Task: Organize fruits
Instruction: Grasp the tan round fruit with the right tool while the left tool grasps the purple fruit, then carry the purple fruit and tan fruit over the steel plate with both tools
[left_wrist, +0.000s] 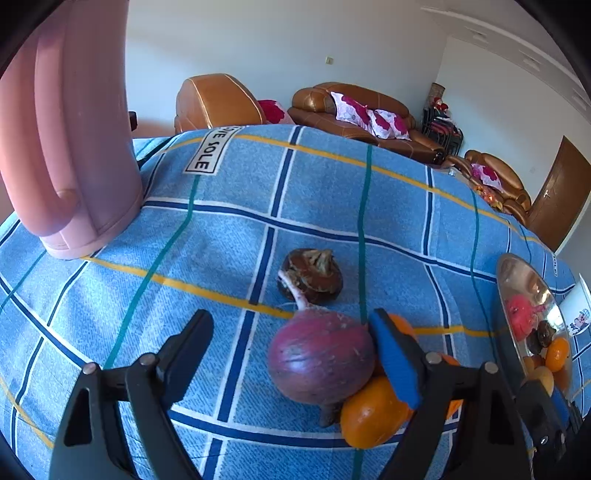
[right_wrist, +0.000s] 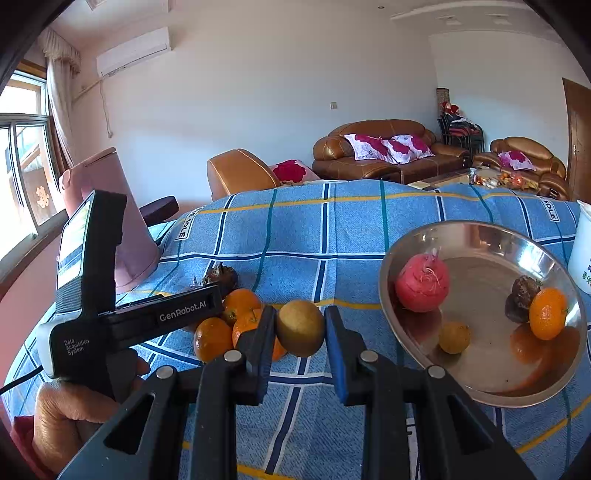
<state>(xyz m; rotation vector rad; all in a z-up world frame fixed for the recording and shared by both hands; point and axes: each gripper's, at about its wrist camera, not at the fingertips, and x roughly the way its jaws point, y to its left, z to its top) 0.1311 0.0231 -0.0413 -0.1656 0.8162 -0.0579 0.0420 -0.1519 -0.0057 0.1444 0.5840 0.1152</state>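
My left gripper (left_wrist: 291, 328) is open over the blue checked cloth, astride a purple-red round root (left_wrist: 321, 358). Its blue right pad (left_wrist: 395, 362) sits at the root's right side, while the left finger (left_wrist: 184, 350) stands well clear. Oranges (left_wrist: 373, 410) lie beside and behind that pad. A brown bulb (left_wrist: 310, 275) lies just beyond. My right gripper (right_wrist: 300, 317) is shut on a yellow-green fruit (right_wrist: 301, 328), held above the cloth left of the steel bowl (right_wrist: 480, 229). The bowl holds a red root (right_wrist: 423, 288), a small yellow fruit (right_wrist: 454, 336), an orange (right_wrist: 547, 314) and a brown bulb (right_wrist: 522, 295).
A pink jug (left_wrist: 70, 147) stands at the cloth's far left. A white cup (right_wrist: 581, 254) stands right of the bowl. A hand (right_wrist: 70, 410) holds the left gripper's black body (right_wrist: 162, 317) over the orange pile (right_wrist: 240, 325). Brown sofas stand beyond the table.
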